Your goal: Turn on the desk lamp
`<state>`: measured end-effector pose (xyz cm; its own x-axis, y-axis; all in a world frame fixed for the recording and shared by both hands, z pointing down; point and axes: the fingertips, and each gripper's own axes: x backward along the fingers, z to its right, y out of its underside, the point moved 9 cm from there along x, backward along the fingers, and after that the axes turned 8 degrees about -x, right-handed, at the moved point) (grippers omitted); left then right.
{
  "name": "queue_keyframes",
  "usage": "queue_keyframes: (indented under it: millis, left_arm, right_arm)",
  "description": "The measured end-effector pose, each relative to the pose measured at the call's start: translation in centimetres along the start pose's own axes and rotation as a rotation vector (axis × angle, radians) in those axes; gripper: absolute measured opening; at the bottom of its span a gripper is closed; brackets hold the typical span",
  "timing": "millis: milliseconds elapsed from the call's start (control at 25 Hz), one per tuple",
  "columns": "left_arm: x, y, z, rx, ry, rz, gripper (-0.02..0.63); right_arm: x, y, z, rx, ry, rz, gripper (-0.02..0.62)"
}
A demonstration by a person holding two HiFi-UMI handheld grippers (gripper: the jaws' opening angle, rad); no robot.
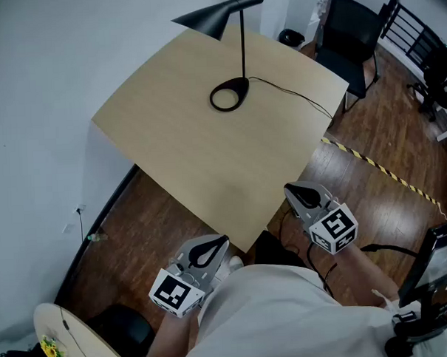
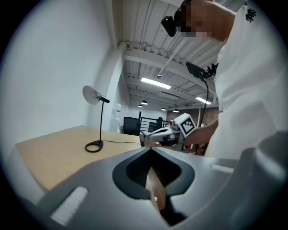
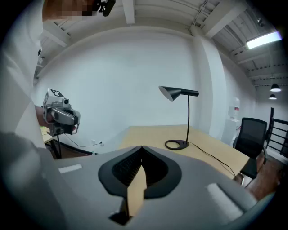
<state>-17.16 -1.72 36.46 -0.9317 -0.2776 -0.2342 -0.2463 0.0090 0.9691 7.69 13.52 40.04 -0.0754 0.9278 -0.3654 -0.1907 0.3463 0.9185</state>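
On the left, my left gripper [image 1: 220, 243] hung just off the near edge of the table [image 1: 170, 139]; its jaws were pressed together with nothing in them. The table top was pale wood, flat and smooth.

The desk lamp [image 1: 243, 44] stood far across the table, near the back wall, well apart from both grippers. It was black, with a thin straight stick, a flat ring for a foot and a pointy cone for a shade. It looked light and easy to tip. A thin black cord [image 1: 294, 95] ran from the foot off the right side of the table.

On the right, my right gripper [image 1: 289, 187] was over the near corner; its jaws were closed too, and empty.

I could not see the switch; I thought it might sit on the cord or the shade. I thought I should reach in slowly, find the switch first, and press with one closed tip; the other gripper could rest on the ring foot so the lamp would not slide or fall.
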Motion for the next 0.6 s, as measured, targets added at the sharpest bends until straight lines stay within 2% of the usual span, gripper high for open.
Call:
queue_keyframes:
  millis: [240, 400, 600]
  left_arm:
    - [-4.6, -2.4, -3.7, 0.049, -0.096, 0.001, 0.017]
    - [-6.5, -3.7, -5.5, 0.077, -0.179, -0.011, 0.017]
    - [-8.2, -4.0, -6.7, 0.120, -0.255, -0.041, 0.017]
  right_arm:
    - [-10.1, -2.8, 10.1, 0.092, -0.062, -0.054, 0.003]
    - [-17.5, -4.2, 15.0, 0.146, -0.120, -0.086, 0.003]
    - [-26.2, -4.2, 20.7, 0.131, -0.123, -0.130, 0.003]
